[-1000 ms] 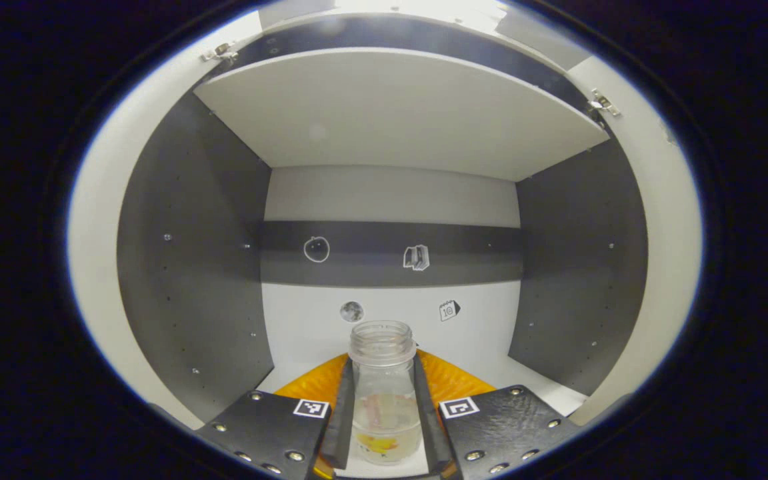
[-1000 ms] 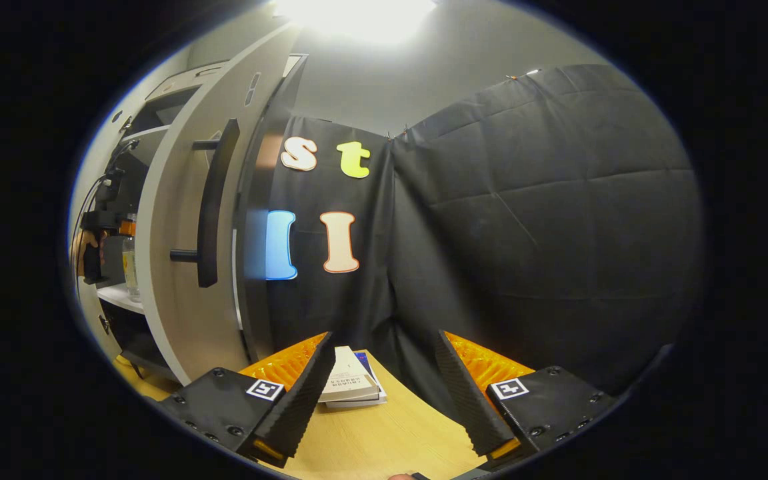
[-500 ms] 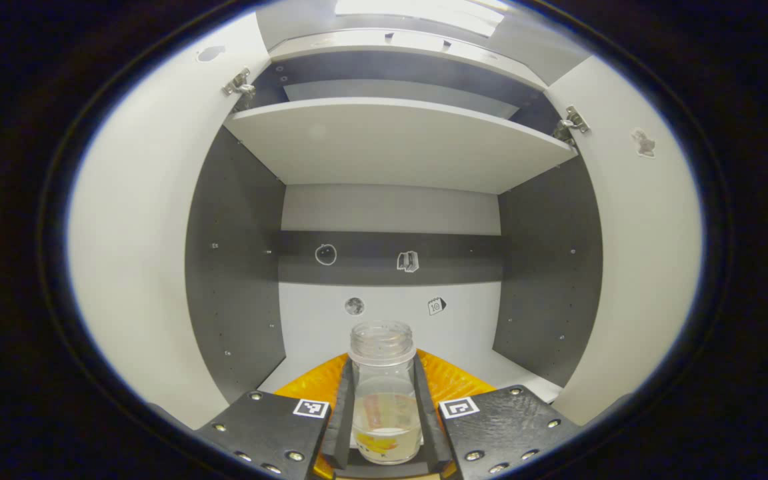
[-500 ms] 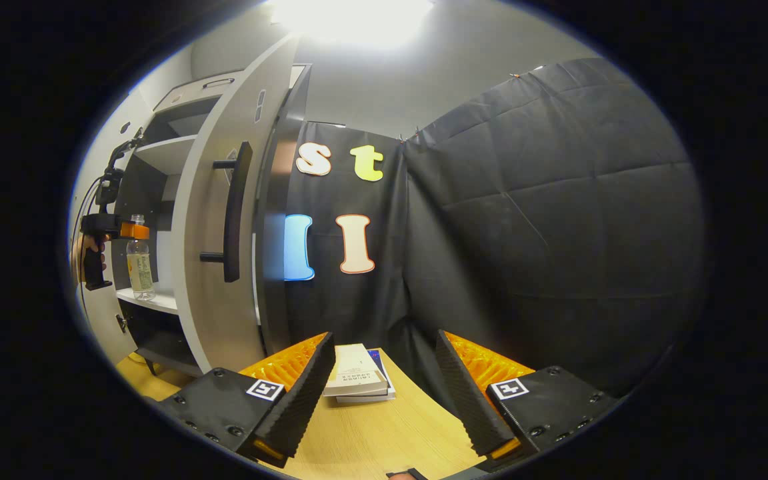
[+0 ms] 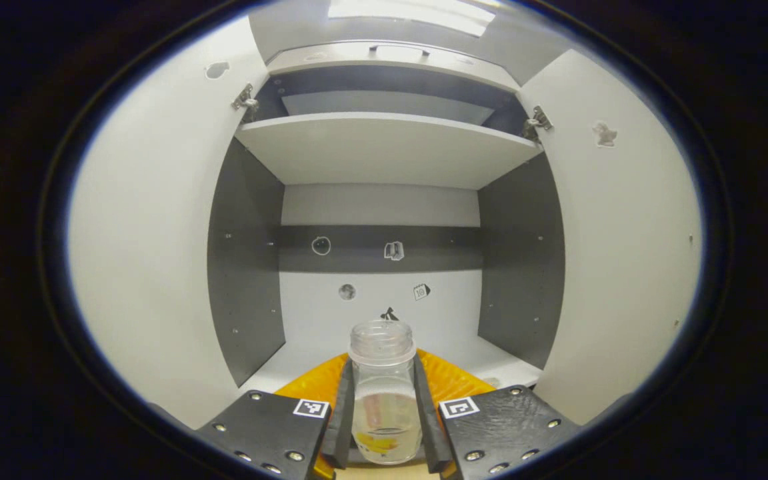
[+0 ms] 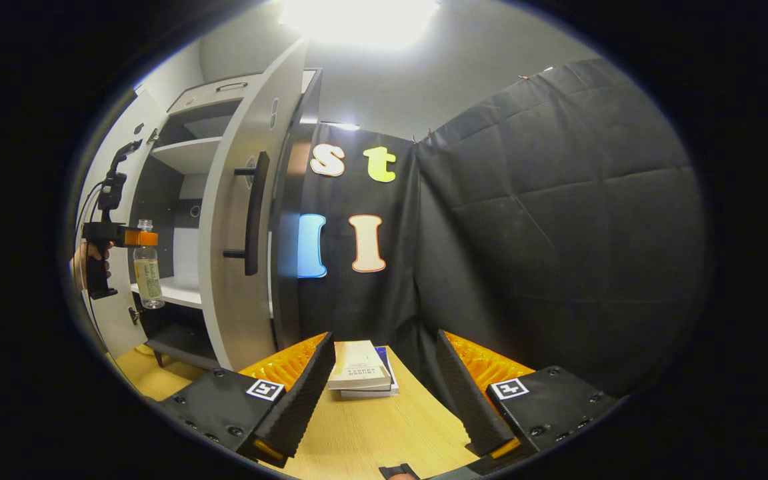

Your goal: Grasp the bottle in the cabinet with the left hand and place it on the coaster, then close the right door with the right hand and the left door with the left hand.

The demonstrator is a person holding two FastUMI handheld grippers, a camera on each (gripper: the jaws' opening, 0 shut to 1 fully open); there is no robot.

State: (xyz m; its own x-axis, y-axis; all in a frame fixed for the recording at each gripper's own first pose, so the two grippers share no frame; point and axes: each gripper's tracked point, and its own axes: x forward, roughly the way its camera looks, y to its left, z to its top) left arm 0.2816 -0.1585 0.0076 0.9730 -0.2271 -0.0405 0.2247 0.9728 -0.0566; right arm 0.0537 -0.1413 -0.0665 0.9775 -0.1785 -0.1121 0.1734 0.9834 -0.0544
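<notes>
My left gripper (image 5: 384,427) clamps the bottle (image 5: 384,400) outside the cabinet (image 5: 384,153); my right gripper (image 6: 384,393) is open; coaster and doors remain.

The clear plastic bottle (image 5: 384,400), capless and upright with a little pale liquid at its bottom, hangs just in front of the cabinet (image 5: 384,150), whose left door (image 5: 151,267) and right door (image 5: 624,253) stand wide open
</notes>
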